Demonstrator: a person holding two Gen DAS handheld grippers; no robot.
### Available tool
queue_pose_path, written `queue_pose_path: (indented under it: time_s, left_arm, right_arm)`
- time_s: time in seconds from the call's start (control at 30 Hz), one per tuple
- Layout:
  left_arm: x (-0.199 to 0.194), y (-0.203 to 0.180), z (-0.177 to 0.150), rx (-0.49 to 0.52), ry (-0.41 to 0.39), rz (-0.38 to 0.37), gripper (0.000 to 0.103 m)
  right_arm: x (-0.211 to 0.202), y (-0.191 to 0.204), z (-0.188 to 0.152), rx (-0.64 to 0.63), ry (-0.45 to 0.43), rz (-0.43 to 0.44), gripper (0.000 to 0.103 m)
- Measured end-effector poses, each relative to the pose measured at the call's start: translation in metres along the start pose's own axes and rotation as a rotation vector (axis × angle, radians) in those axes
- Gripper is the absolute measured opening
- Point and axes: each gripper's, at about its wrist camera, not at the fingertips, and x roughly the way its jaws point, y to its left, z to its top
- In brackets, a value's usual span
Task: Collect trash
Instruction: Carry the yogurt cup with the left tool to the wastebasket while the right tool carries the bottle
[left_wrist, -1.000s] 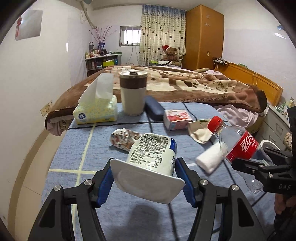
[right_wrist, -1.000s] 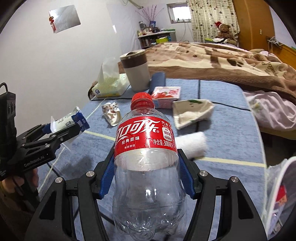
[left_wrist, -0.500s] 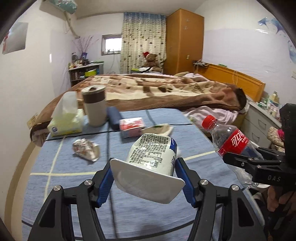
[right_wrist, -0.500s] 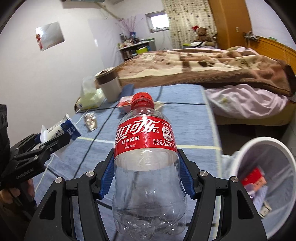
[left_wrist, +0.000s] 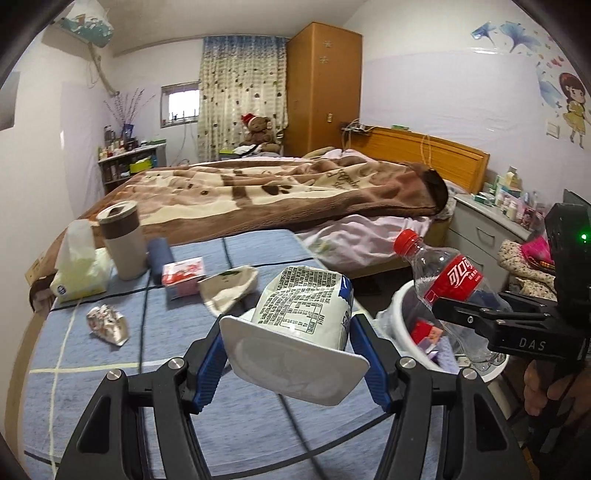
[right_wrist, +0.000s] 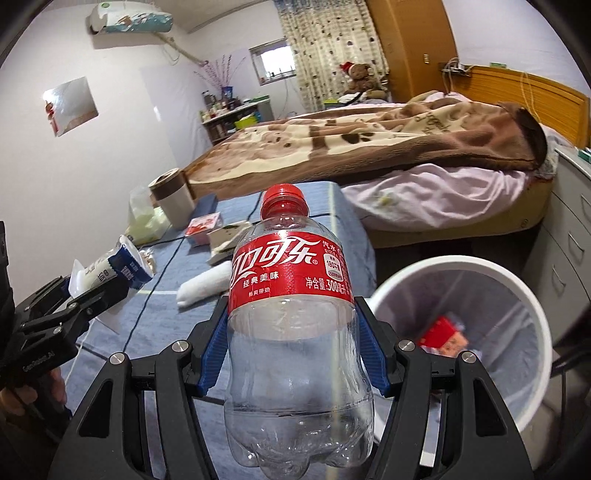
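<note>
While the right claw (right_wrist: 291, 354) grips the cola bottle (right_wrist: 288, 295) and the left claw (left_wrist: 288, 354) clamps the yogurt cup (left_wrist: 303, 310), centre each over the bin (right_wrist: 458, 266) (not its rim); then release.

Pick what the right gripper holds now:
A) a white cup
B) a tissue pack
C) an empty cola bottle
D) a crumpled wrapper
C: the right gripper is shut on the clear, red-labelled bottle, beside the white bin.
</note>
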Motion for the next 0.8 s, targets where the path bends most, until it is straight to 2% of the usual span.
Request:
queue_pose_path:
  time_s: [0.47, 0.8]
  left_arm:
    - [0.021, -0.089, 0.011, 0.08, 0.014, -0.138, 0.065]
    - [0.044, -0.133, 0.007, 0.11, 0.052, -0.193, 0.065]
  right_arm:
    - [-0.017, -0.066, -0.006, 0.094, -0.002, -0.097, 0.064]
    - [-0.018, -0.105, -0.015, 0.151, 0.04, -0.146, 0.064]
